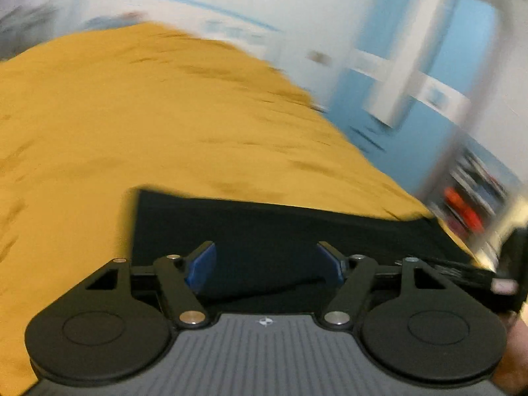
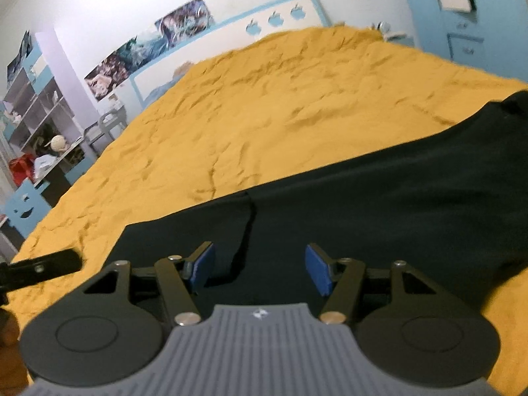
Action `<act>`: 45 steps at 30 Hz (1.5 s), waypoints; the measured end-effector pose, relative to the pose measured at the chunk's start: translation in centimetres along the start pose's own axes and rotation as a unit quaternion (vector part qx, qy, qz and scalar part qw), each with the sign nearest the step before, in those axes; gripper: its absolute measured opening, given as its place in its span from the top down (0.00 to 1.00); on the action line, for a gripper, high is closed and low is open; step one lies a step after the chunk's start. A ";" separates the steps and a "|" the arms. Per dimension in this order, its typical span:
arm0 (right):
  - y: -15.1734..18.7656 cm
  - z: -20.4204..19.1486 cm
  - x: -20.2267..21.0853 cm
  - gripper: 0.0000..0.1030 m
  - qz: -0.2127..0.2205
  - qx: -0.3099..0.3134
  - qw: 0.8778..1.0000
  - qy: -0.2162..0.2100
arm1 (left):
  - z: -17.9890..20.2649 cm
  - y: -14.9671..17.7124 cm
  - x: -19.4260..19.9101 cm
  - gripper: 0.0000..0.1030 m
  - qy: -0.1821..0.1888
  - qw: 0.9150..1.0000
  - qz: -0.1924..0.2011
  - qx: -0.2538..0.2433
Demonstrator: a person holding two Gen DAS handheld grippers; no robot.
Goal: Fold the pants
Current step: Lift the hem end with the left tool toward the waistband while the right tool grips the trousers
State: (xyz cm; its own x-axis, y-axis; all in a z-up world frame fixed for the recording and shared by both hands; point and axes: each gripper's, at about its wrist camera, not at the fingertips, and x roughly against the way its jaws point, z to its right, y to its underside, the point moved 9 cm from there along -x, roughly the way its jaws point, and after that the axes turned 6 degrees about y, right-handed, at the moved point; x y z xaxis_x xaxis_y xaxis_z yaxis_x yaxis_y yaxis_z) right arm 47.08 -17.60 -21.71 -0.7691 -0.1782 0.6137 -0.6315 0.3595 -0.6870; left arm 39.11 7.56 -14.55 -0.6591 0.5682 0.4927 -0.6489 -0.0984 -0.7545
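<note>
A: Lying flat on the yellow bedspread [image 2: 264,109], the black pants [image 2: 379,204] sit beneath both grippers.
B: Left gripper [image 1: 265,260] fingers wide apart, empty; right gripper [image 2: 260,265] likewise.

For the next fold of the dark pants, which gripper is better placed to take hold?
Probably the right gripper: open, with a raised crease of the pants between its pads, sharp view. The left gripper is also open over the cloth, but its view is blurred.
</note>
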 end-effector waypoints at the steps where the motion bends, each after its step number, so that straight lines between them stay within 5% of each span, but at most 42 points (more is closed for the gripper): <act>1: -0.2 -0.2 -0.7 0.43 -0.010 -0.008 1.000 -0.011 | -2.5 0.0 0.0 0.21 -0.019 0.999 0.005 0.040; 7: -0.2 -0.5 -5.7 0.43 -0.072 -0.063 0.994 -0.053 | -10.4 0.2 -2.3 0.22 -0.046 0.976 0.000 0.211; 12: 0.2 -0.7 -8.1 0.44 -0.105 -0.089 0.988 -0.077 | -11.7 0.1 -3.4 0.22 -0.031 0.969 0.001 0.247; 17: 0.4 -2.7 -9.7 0.51 -0.119 -0.057 0.988 -0.080 | -12.2 1.2 -3.8 0.22 -0.018 0.967 0.003 0.255; 19: 0.4 -3.4 -10.3 0.67 -0.126 -0.055 0.987 -0.083 | -12.4 1.4 -4.2 0.22 -0.015 0.965 0.000 0.260; 21: 0.6 -3.7 -10.8 0.96 -0.142 -0.066 0.983 -0.093 | -12.4 1.5 -4.2 0.22 -0.013 0.965 0.001 0.264; 38: -2.4 0.7 -5.2 0.98 -0.094 -0.085 0.988 -0.089 | -9.0 1.7 -4.2 0.23 0.031 0.976 -0.012 0.213; 44: -1.0 1.8 -6.7 0.96 -0.097 -0.025 0.994 -0.033 | -8.5 3.7 -5.9 0.35 -0.020 0.984 -0.076 0.163; 45: -1.2 2.1 -6.5 0.94 -0.082 0.012 0.997 0.006 | -8.4 3.8 -6.0 0.35 -0.026 0.985 -0.078 0.152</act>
State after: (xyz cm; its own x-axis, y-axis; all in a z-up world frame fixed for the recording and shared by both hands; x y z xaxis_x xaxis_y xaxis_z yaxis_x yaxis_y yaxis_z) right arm 52.67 -18.75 -25.71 -0.6549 -0.2211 0.7227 -0.7504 0.3042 -0.5869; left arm 43.78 10.62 -24.03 -0.5563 0.5545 0.6189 -0.8220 -0.2579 -0.5078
